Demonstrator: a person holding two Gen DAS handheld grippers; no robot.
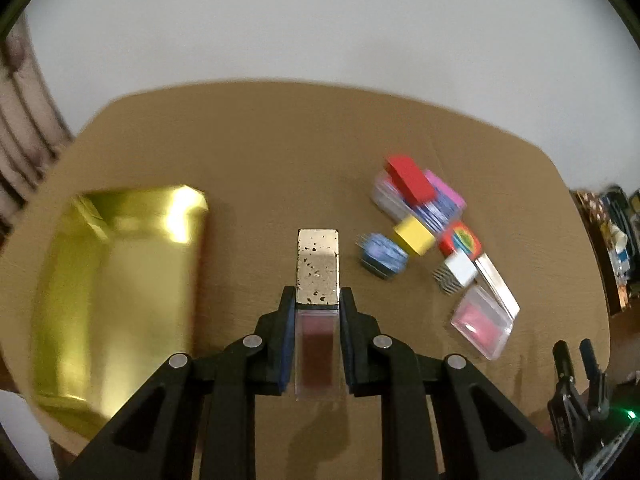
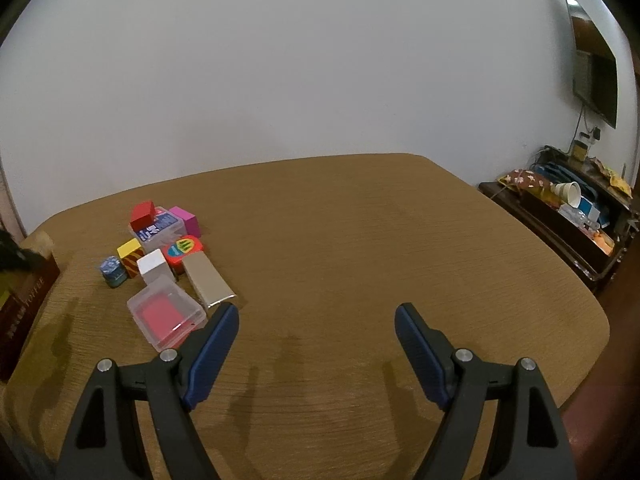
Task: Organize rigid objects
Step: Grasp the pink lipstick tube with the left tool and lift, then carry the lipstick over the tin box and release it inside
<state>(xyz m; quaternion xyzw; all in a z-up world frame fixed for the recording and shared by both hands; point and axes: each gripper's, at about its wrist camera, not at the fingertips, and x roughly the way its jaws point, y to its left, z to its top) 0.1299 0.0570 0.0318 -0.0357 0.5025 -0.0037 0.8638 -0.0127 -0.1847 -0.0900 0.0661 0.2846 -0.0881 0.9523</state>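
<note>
My left gripper (image 1: 318,300) is shut on a slim clear case with a gold flecked cap (image 1: 318,266) and dark red contents, held above the table. A gold-lined open box (image 1: 116,276) lies to its left. A pile of small objects sits to the right: a red block (image 1: 410,180), a yellow cube (image 1: 414,234), a blue round tin (image 1: 384,256), a white block (image 1: 460,268), and a clear case with a pink insert (image 1: 482,326). My right gripper (image 2: 316,320) is open and empty over the table, just right of the clear pink case (image 2: 166,318) and a silver bar (image 2: 208,282).
The brown table (image 2: 360,240) has rounded edges, with a white wall behind. A dark cluttered sideboard (image 2: 568,216) stands at the right. The box's dark red side (image 2: 24,312) shows at the left edge of the right wrist view. The right gripper (image 1: 576,360) shows in the left view's lower right.
</note>
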